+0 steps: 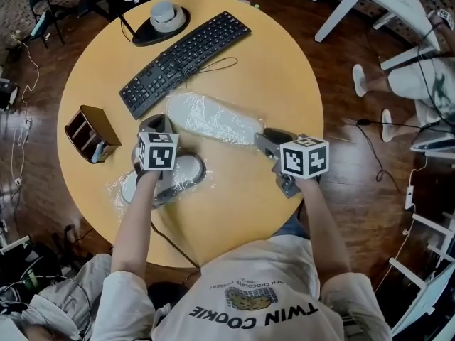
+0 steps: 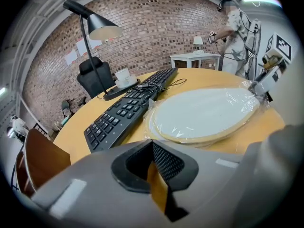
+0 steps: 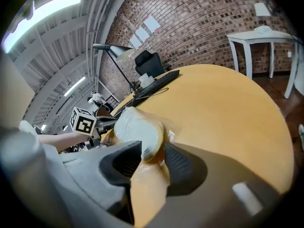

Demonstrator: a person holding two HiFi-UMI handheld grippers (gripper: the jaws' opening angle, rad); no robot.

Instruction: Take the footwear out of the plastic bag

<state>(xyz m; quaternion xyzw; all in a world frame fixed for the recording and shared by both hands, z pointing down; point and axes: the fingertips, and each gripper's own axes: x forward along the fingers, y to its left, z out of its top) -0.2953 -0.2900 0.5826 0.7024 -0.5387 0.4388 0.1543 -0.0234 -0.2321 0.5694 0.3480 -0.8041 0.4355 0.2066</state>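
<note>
Looking down in the head view: a bagged slipper (image 1: 213, 119) lies across the middle of the bench (image 1: 274, 62), just below the keyboard (image 1: 183, 62). The right gripper (image 1: 261, 139) sits at the slipper's right end, likely the end chosen for pulling. The left gripper (image 1: 158, 125) is near the other end, over a second slipper (image 1: 188, 170) that is also in plastic. It is probably there to steady things. The shirt print reads "TWIN COOKIE"; the smaller line by it is too small to read.

Left gripper view: the jaws meet at the tips with nothing seen between them, though a thin film there cannot be ruled out. The slipper (image 2: 204, 113) lies ahead, fully wrapped, with the bag (image 2: 249, 90) crinkled at its far end. The key legends are illegible.

Right gripper view: the jaws stand well apart. The slipper's wrapped end (image 3: 137, 132) is between them and the pads are not pressing on it, so no grip is made. The slipper is not yet out. The only marking is the square pattern on the left gripper's cube (image 3: 84, 122); no brand is readable.
</note>
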